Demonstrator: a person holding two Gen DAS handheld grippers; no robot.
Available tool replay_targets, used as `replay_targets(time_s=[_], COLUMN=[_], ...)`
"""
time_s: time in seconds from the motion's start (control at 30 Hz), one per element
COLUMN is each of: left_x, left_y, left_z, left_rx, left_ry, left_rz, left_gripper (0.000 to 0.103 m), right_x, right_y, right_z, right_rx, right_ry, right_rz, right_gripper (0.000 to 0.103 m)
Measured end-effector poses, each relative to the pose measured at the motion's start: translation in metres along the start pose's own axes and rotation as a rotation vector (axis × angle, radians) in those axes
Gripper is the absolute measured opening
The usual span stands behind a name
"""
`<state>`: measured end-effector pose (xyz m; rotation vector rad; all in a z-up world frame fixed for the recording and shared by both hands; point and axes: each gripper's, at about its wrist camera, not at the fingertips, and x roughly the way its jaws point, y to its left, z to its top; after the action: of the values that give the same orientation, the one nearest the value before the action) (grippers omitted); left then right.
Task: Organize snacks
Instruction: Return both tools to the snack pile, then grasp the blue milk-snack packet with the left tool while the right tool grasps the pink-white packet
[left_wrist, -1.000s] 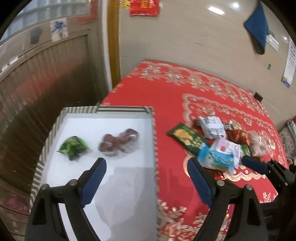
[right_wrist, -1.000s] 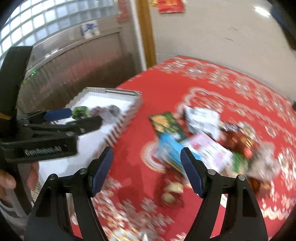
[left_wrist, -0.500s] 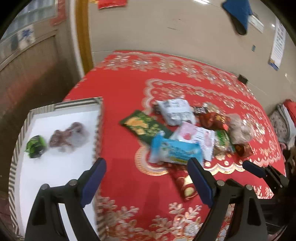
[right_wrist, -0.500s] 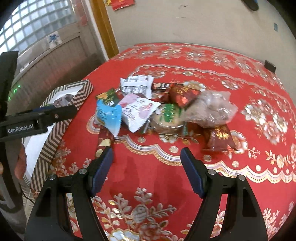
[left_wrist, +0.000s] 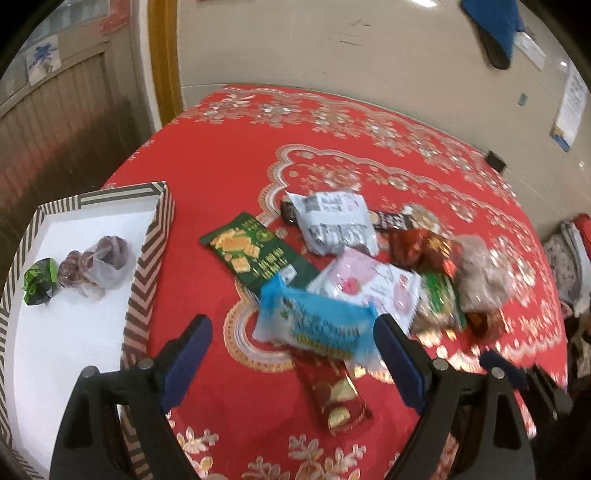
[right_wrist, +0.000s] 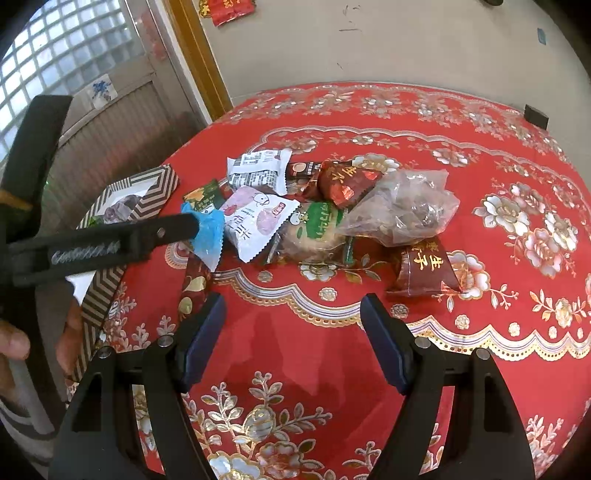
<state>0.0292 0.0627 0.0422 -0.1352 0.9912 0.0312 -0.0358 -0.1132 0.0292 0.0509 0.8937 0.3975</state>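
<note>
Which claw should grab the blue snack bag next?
Probably the left claw: it is open, and the blue snack bag lies right ahead between its fingers. The right claw faces bare tablecloth.

My left camera rides behind my left gripper (left_wrist: 291, 354) and looks steeply down past its two blue-padded fingers, close over the near edge of the snack pile (left_wrist: 362, 266) on the red tablecloth (left_wrist: 221, 155); the striped box (left_wrist: 147, 258) fills its left side; my right camera sits behind my right gripper (right_wrist: 291, 332), tilted down too, facing the same pile (right_wrist: 325, 206) from a little further back and more to the right; both views share the pile, the box corner (right_wrist: 155, 188) and the beige wall (right_wrist: 369, 44); the left gripper crosses the right view's left side (right_wrist: 110, 243).
</note>
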Motion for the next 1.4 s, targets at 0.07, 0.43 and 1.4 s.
replay_targets(time_s=[0.07, 0.43, 1.4], left_x=[0.006, 0.018, 0.01], left_y=[0.0, 0.012, 0.052], left_z=[0.005, -0.009, -0.017], left_rx=[-0.016, 0.062, -0.38], left_ry=[0.007, 0.105, 0.187], left_rz=[0.02, 0.07, -0.093], left_gripper=[0.091, 0.091, 0.091], right_x=[0.0, 0.009, 0.032], right_y=[-0.001, -0.006, 0.046], right_z=[0.0, 0.0, 0.049], right_rx=[0.001, 0.006, -0.472], right_ry=[0.0, 0.02, 0.066], right_rz=[0.003, 0.015, -0.043], right_gripper=[0.076, 0.076, 0.076])
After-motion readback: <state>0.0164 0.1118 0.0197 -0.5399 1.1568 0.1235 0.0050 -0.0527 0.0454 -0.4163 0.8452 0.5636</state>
